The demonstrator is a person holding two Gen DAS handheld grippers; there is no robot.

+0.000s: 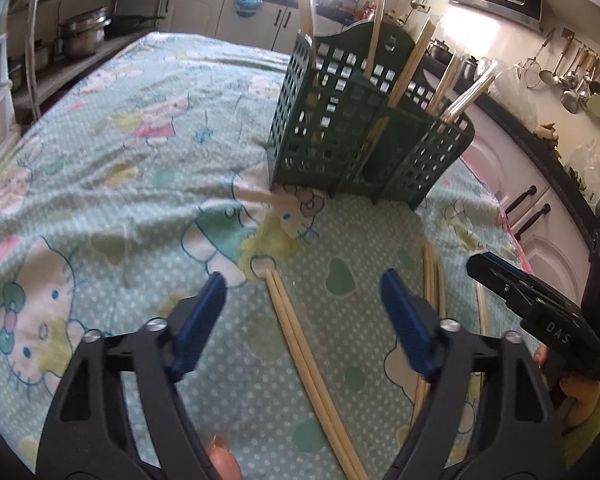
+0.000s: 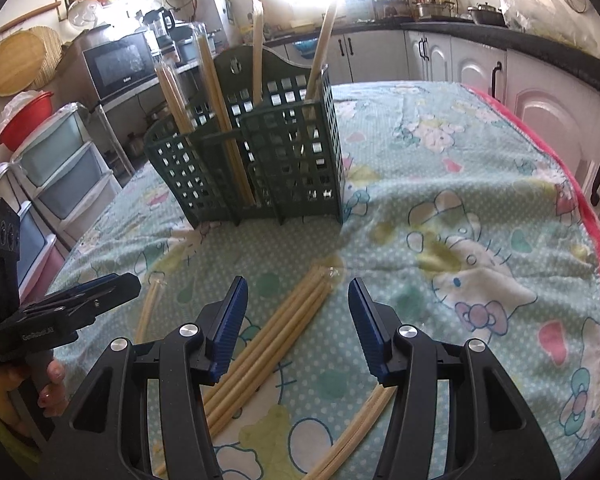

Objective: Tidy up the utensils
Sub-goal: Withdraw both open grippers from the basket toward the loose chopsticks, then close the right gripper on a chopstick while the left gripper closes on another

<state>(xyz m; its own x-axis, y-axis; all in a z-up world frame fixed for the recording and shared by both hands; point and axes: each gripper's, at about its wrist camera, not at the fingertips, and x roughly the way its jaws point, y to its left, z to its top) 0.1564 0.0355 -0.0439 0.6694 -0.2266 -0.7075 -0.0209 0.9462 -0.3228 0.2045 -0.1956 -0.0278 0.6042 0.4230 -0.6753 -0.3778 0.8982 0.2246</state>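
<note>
Down on the patterned cloth, the left gripper gapes over two loose chopsticks, touching nothing. Likewise the right gripper stands apart above a bundle of chopsticks (pale wood). Behind stands the green basket, holding upright sticks.

both wrist views look steeply down, near the tablecloth; sharing the green caddy.
</note>
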